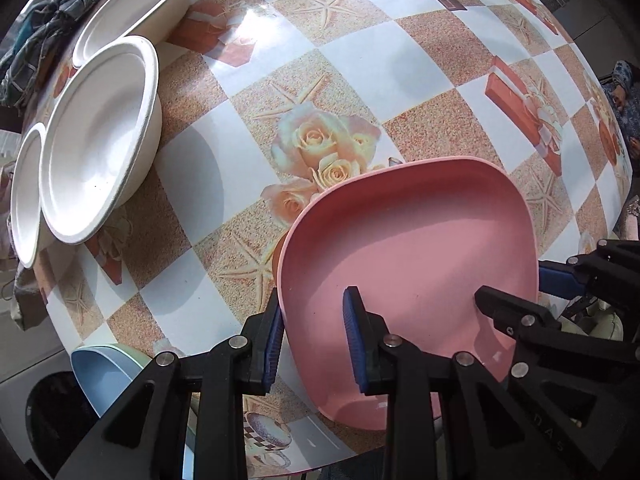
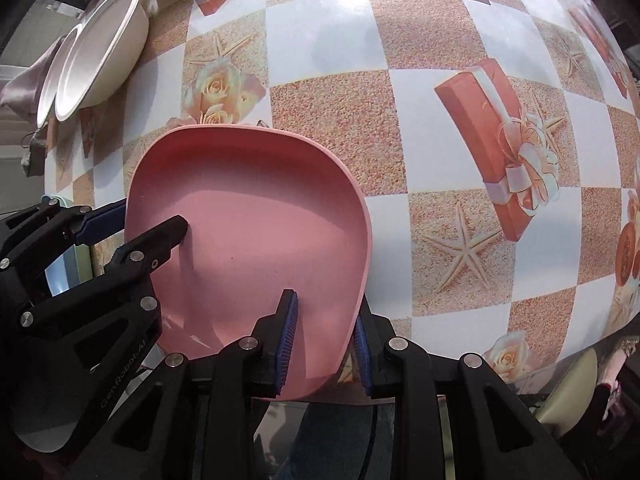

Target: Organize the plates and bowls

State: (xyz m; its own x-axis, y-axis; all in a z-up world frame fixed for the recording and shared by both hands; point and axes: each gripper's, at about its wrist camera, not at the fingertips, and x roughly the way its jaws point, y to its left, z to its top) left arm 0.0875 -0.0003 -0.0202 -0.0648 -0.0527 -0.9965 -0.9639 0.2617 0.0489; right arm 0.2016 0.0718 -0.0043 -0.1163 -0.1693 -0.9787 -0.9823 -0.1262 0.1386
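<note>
Home dining spot, patterned tablecloth [image 1: 360, 60], washing machine [image 1: 36, 412]

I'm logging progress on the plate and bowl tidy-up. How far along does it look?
Done: three white bowls grouped at the table's far left. In hand: the pink plate, gripped on opposite rims by the left gripper and right gripper. Left: placing it; the blue plate at the near edge.

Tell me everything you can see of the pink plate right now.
The pink plate is a rounded-square, matte, plastic-looking dish with a raised rim, empty and right side up. It sits above the checked tablecloth, near its front edge. The left gripper is clamped on its left rim and the right gripper on its right rim, each with one pad inside the plate.
</note>
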